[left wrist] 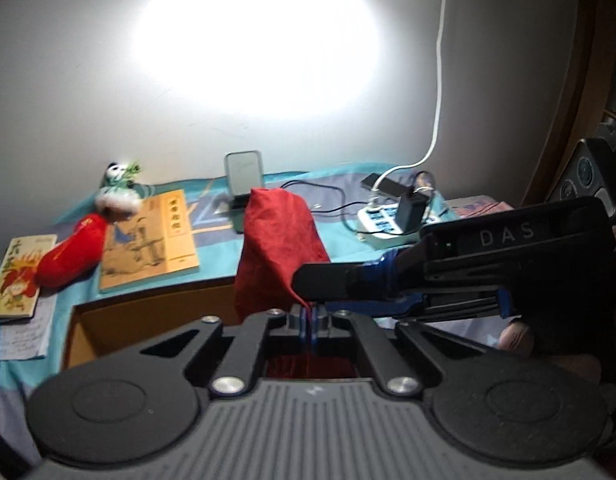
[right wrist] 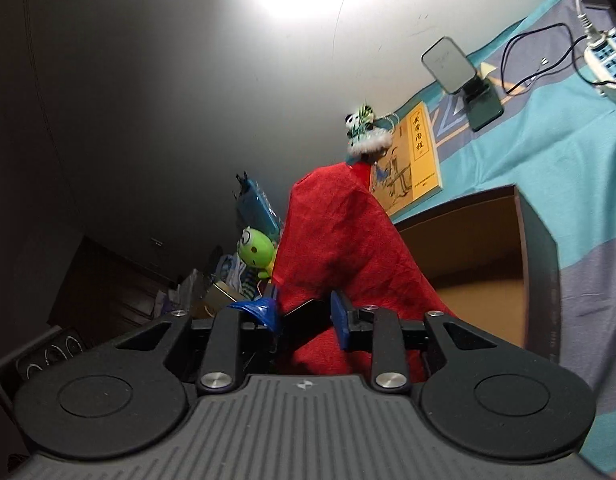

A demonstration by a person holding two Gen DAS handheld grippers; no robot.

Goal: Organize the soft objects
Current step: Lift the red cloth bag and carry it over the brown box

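left gripper (left wrist: 309,322): clenched on a corner of the red cloth (left wrist: 276,248); the blue pads meet with red fabric pinched between them, seen at the bottom centre of the left wrist view.

right gripper (right wrist: 304,312): jaws stand apart with a fold of the same cloth lying between the blue pads; I cannot tell whether they bear on it or only straddle it. In the left wrist view its black body comes in from the right, its finger laid across the cloth's lower edge.

red cloth: held up off the surface, rising from both grippers to a peak; long axis runs roughly upright, away from the pads. Both grippers are at its lower edge, the left one with the sure hold.

cardboard box (left wrist: 148,320): open-topped, directly beneath and just behind the hanging cloth. Judgement: the coming move turns on this, the cloth being above the opening, so lowering should suffice.

blue bedsheet (left wrist: 212,272): under the box.

yellow book (left wrist: 156,240): beyond the box, flat.

red plush stocking (left wrist: 72,252): left of the book, white cuff touching it; untouched.

panda toy (left wrist: 118,174): far, by the wall.

phone stand (left wrist: 244,184): behind the cloth.

power strip (left wrist: 381,218): far right.
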